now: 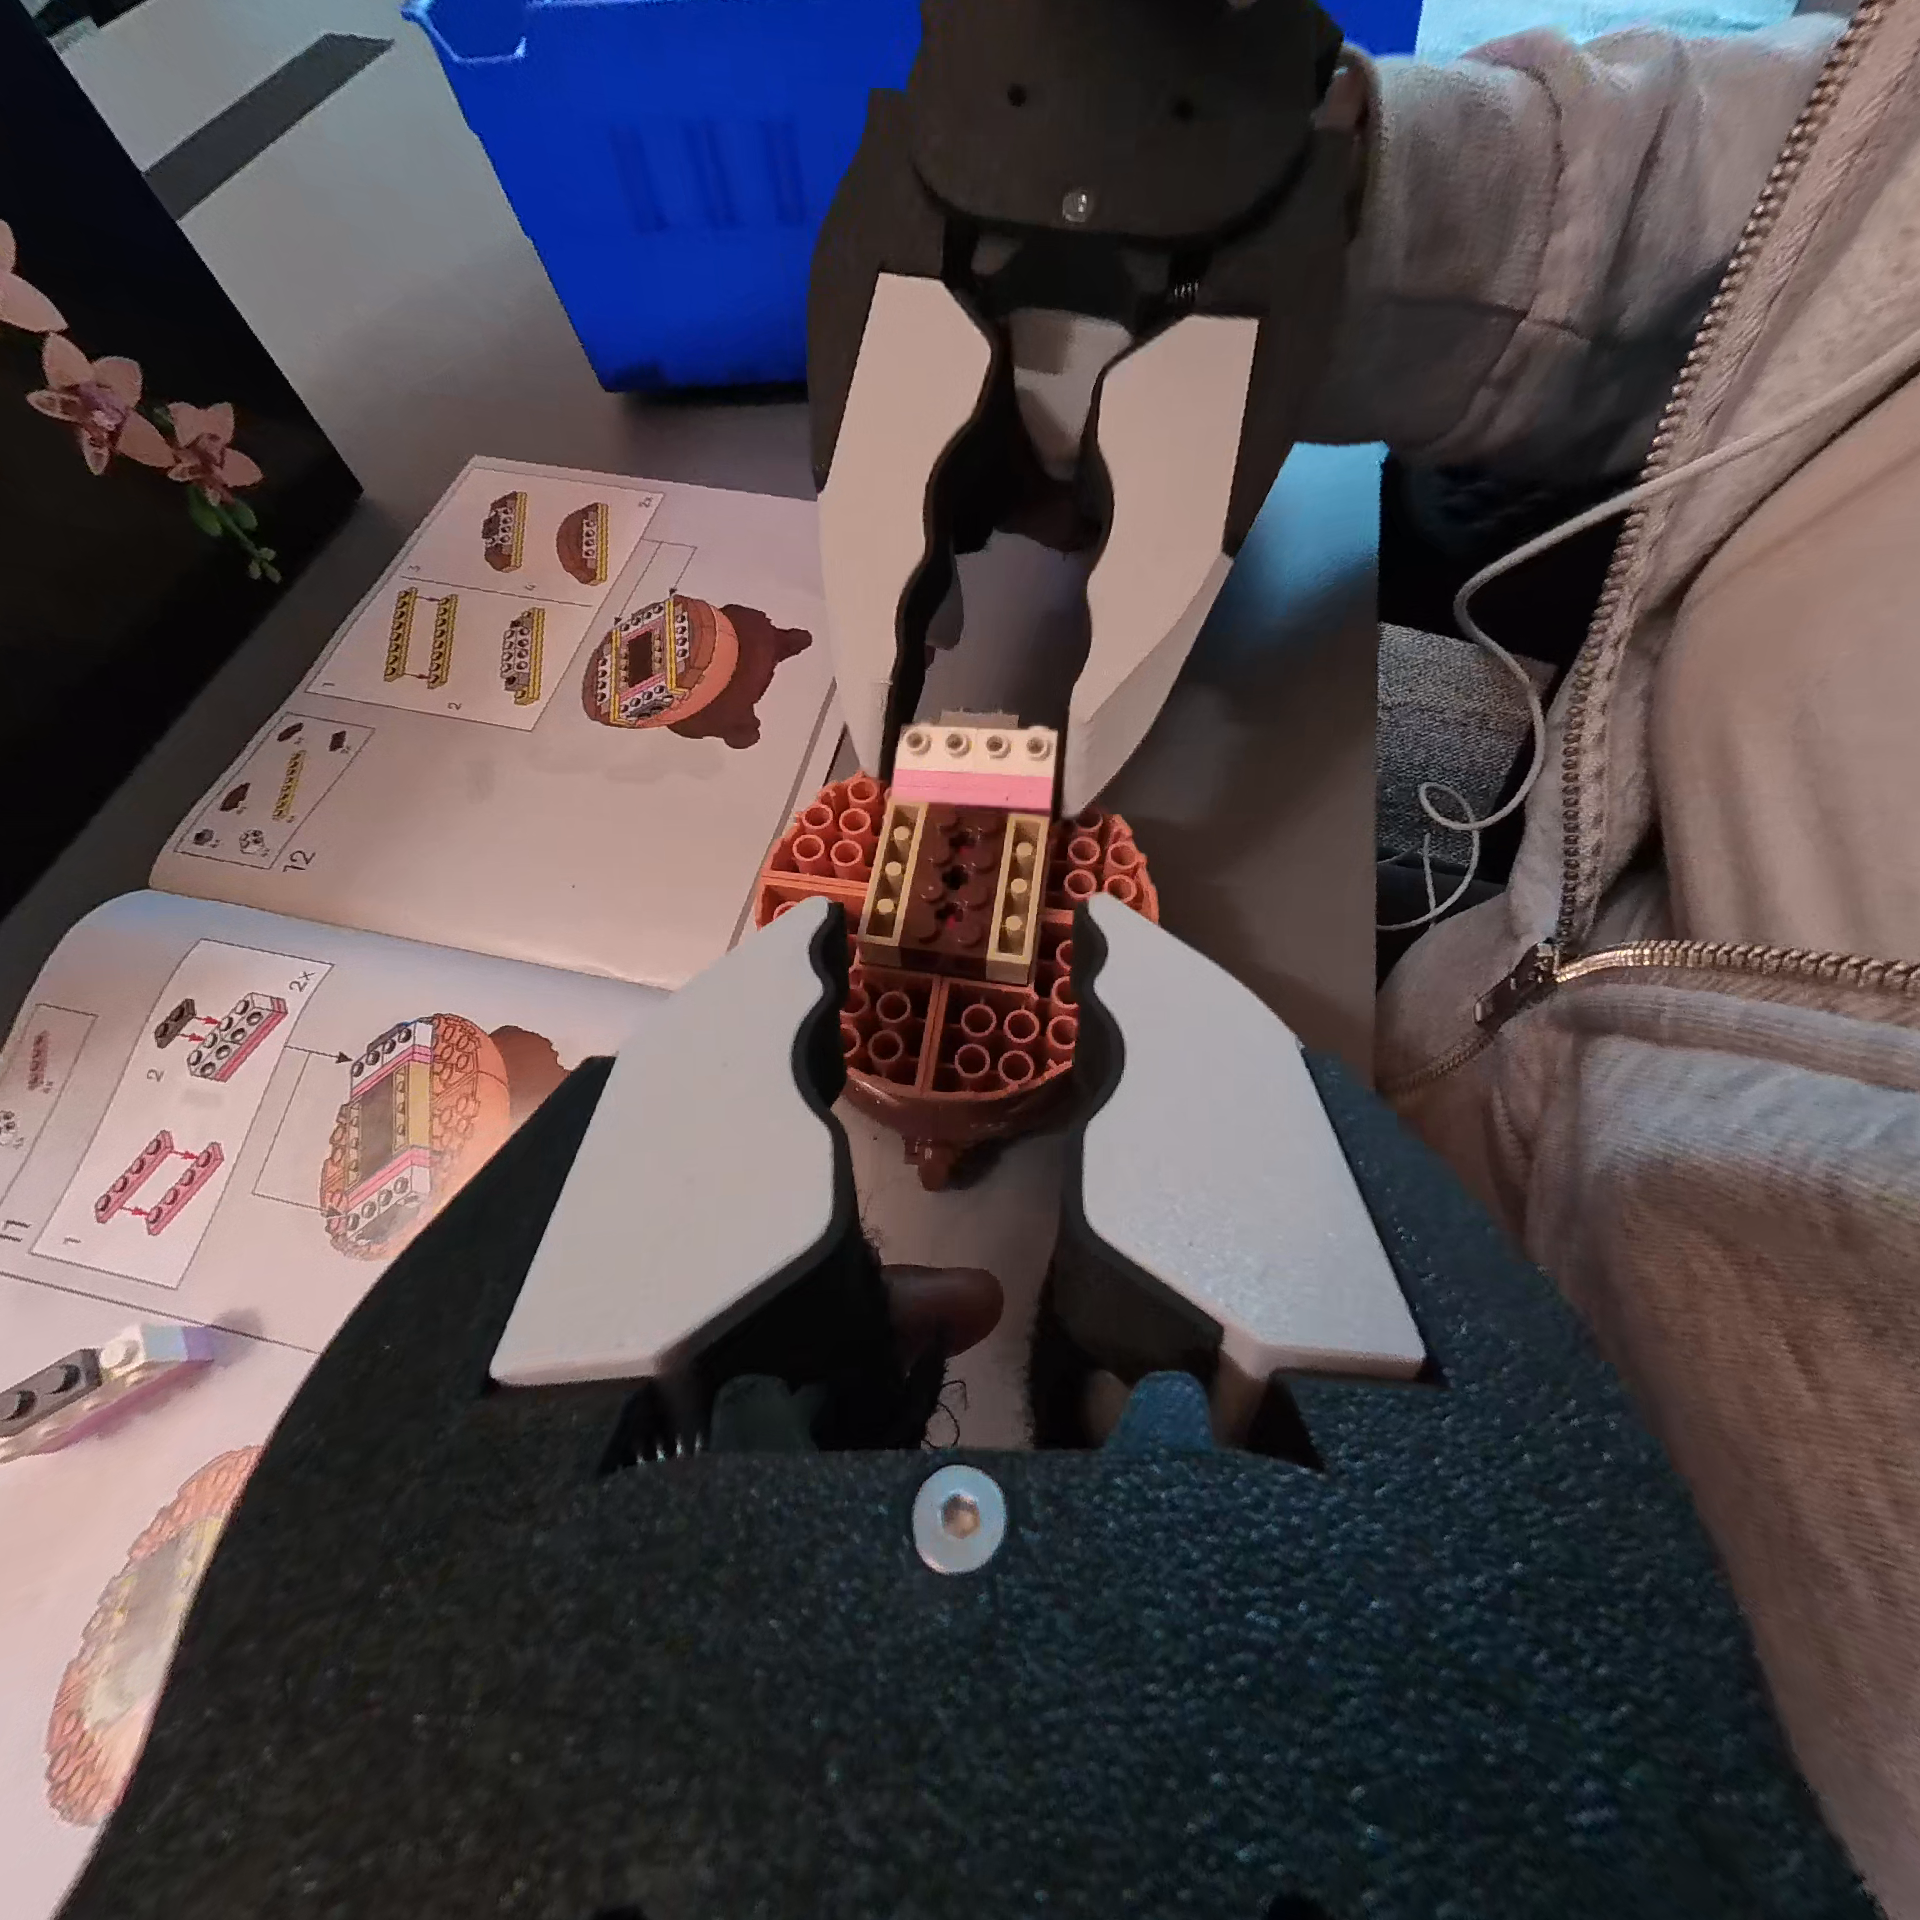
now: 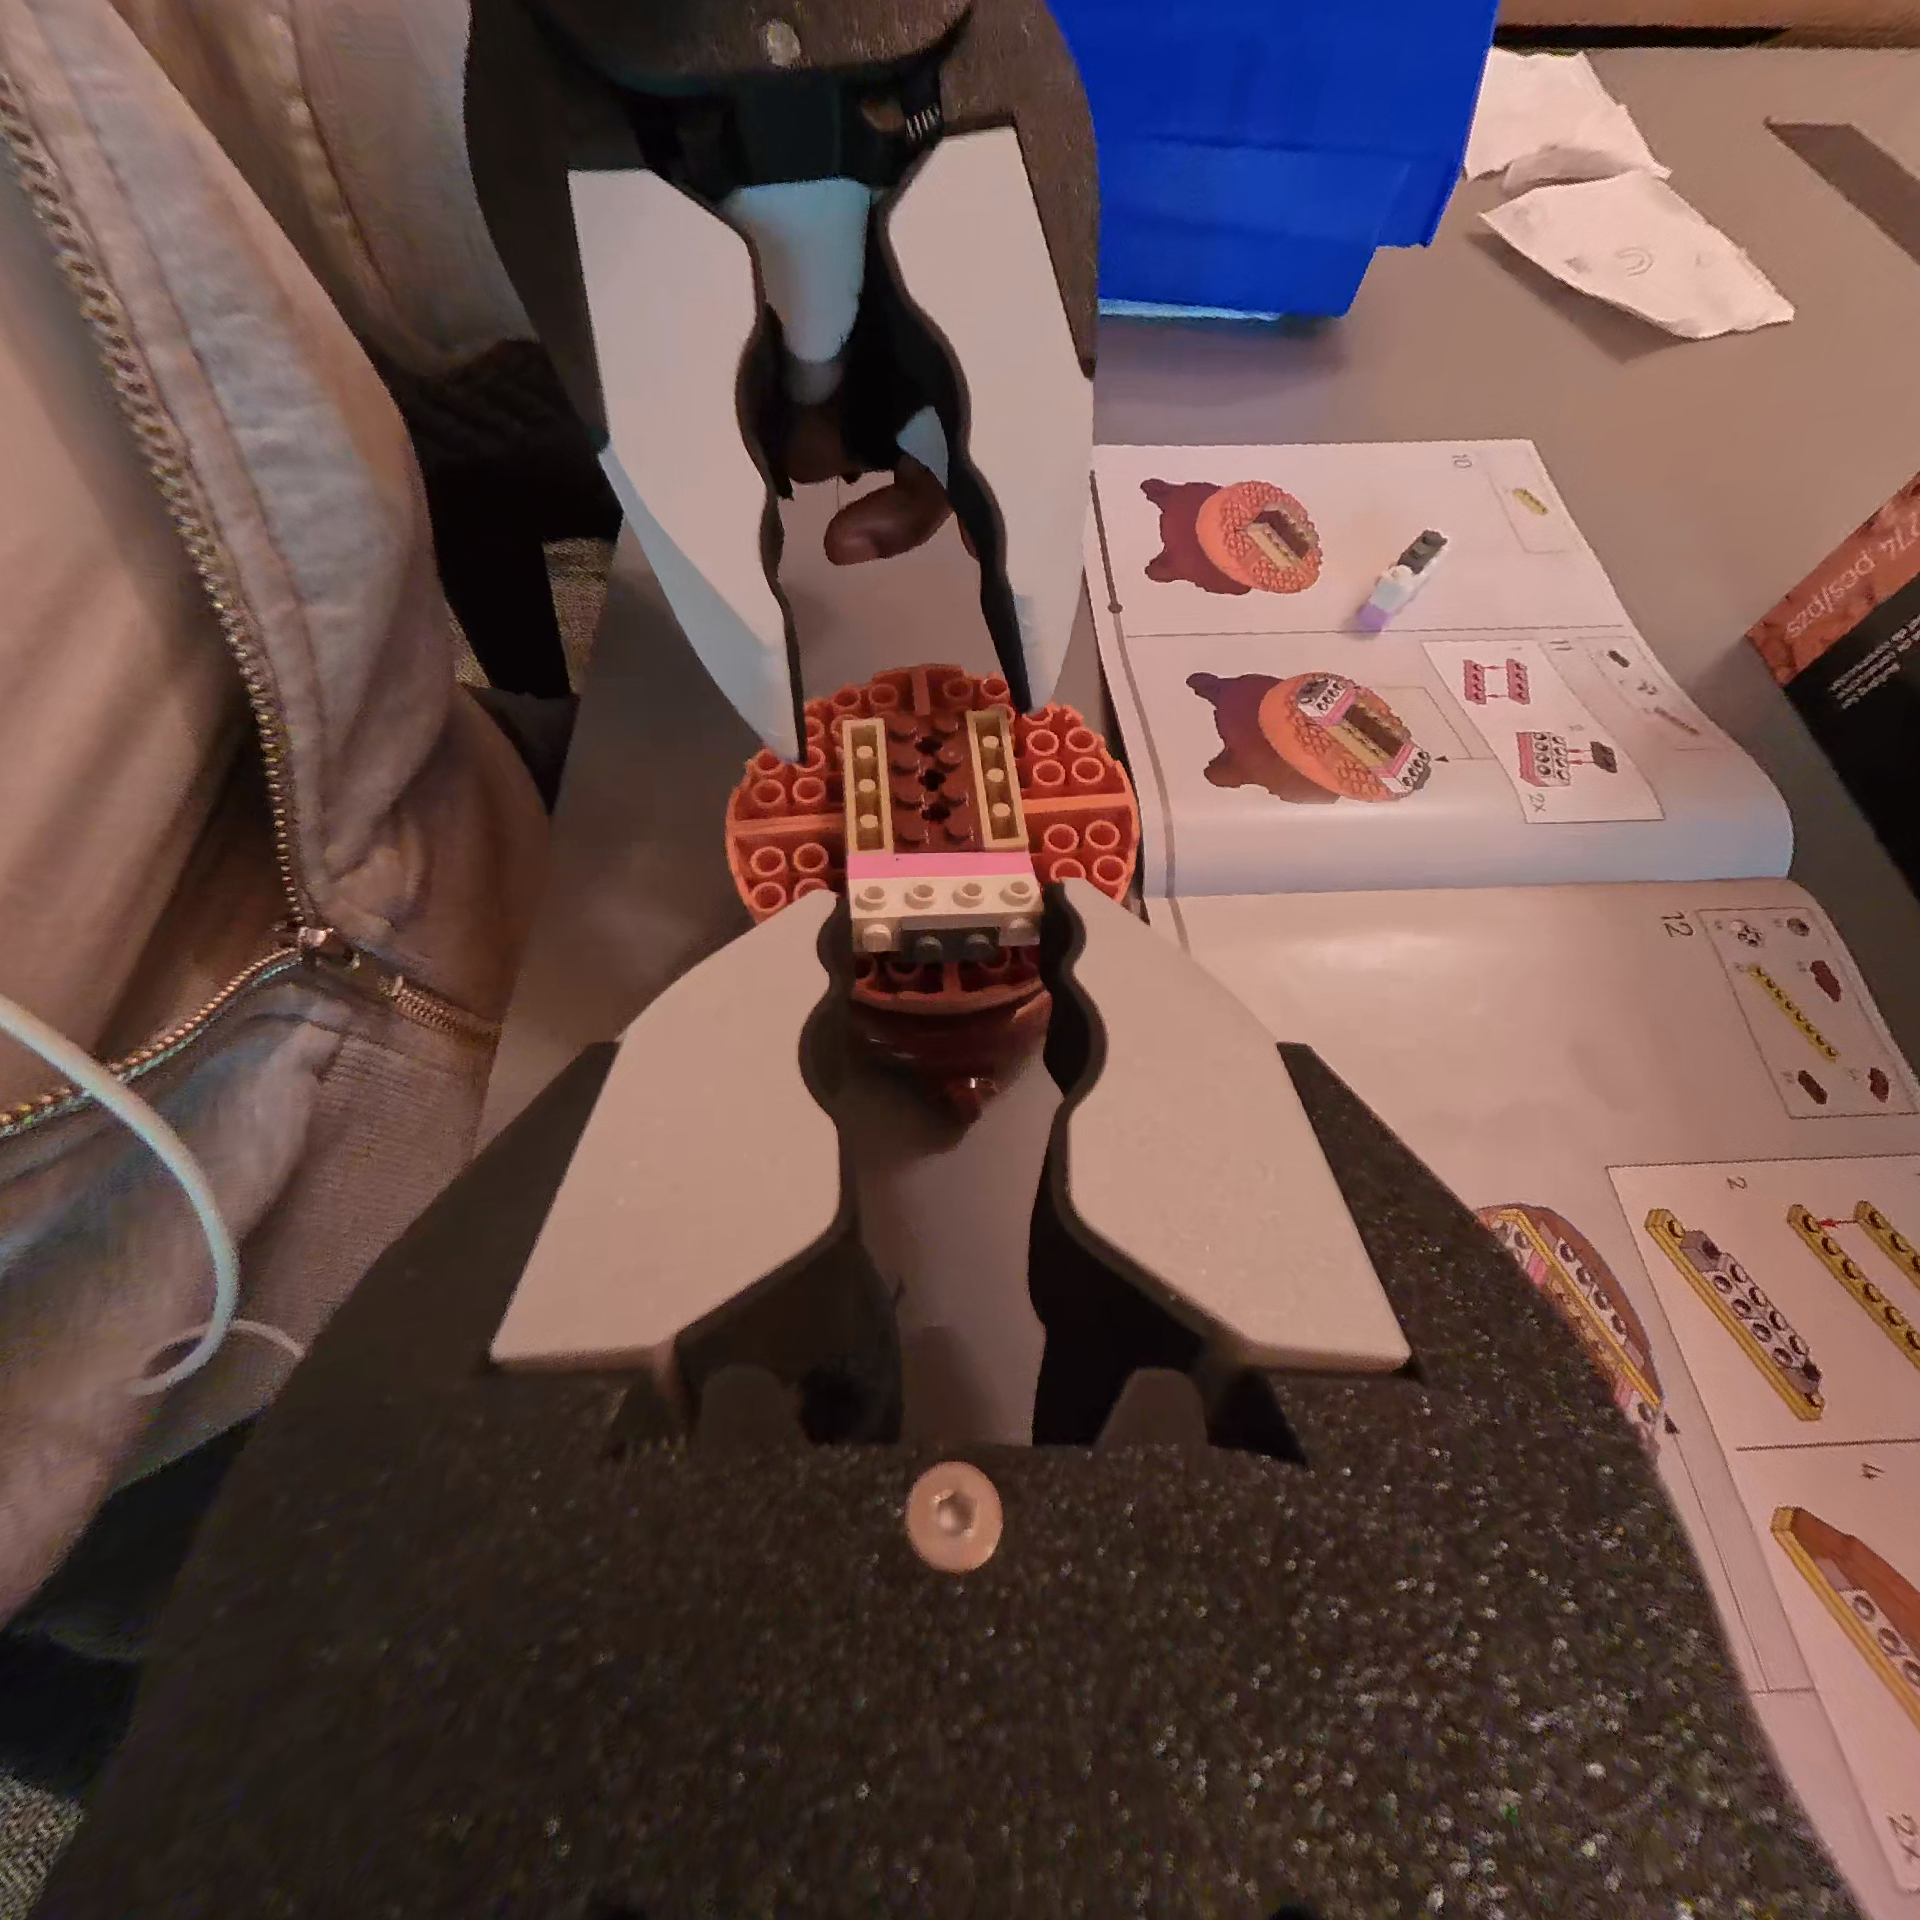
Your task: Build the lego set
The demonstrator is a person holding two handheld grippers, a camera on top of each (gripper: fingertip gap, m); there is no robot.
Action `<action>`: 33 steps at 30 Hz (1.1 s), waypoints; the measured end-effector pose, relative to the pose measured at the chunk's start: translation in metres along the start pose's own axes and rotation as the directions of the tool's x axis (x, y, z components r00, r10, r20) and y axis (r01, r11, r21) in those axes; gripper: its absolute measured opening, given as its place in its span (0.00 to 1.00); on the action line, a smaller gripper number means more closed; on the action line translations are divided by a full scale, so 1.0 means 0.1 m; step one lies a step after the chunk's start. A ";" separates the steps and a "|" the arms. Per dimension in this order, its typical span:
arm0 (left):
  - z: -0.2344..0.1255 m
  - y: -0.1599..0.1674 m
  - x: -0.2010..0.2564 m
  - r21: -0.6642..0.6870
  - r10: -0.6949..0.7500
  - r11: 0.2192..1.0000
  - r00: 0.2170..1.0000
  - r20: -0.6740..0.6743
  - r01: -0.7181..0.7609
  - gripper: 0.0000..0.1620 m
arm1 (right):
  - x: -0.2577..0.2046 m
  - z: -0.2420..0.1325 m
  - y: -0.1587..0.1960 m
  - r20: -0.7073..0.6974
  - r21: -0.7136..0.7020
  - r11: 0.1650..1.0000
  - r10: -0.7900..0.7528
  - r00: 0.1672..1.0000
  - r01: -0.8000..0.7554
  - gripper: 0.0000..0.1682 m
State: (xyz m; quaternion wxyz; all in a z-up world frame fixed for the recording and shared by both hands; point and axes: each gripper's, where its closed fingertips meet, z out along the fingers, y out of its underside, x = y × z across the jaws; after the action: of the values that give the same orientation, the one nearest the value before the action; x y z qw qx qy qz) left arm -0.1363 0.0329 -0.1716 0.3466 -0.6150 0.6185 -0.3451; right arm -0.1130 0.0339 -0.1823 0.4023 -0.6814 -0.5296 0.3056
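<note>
The round lego model is sitting on the grey table between the two grippers, which are facing each other across it. The left gripper is closing its fingers on the model's sides at 9 and 3 o'clock. The right gripper is clamping the white and pink brick assembly at the model's near edge, at 6 o'clock in the right wrist view. Two tan strips are lying on the model beside a dark brown centre plate.

One open instruction booklet is lying at 3 o'clock of the model in that view, carrying one small loose grey and lilac piece. One blue bin is standing at 1 o'clock, with crumpled paper beside it. A person's beige zipped jacket is crowding the model at 9 o'clock. One dark box is showing at the right edge.
</note>
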 end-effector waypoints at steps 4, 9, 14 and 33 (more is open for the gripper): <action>0.01 0.02 0.01 0.001 -0.004 1.000 1.000 -0.016 0.004 0.24 | 0.00 0.00 0.00 -0.008 -0.012 1.000 -0.029 1.000 0.029 0.20; 0.03 0.03 0.01 0.005 0.002 1.000 1.000 -0.021 -0.002 0.24 | 0.00 0.00 -0.01 -0.022 -0.035 0.998 -0.061 0.998 0.060 0.21; 0.03 0.03 0.01 0.013 -0.007 1.000 0.999 -0.031 0.008 0.24 | 0.01 0.00 -0.01 -0.029 -0.034 0.998 -0.060 0.998 0.059 0.21; 0.06 0.06 0.00 0.012 0.001 1.000 1.000 -0.027 -0.001 0.24 | -0.02 0.03 -0.04 0.048 -0.013 0.991 -0.131 0.990 0.132 0.20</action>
State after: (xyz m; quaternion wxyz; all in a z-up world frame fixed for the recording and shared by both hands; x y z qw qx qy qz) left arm -0.1344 0.0326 -0.1799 0.3423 -0.6078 0.6213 -0.3570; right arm -0.1180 0.0328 -0.1805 0.4034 -0.6408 -0.5852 0.2902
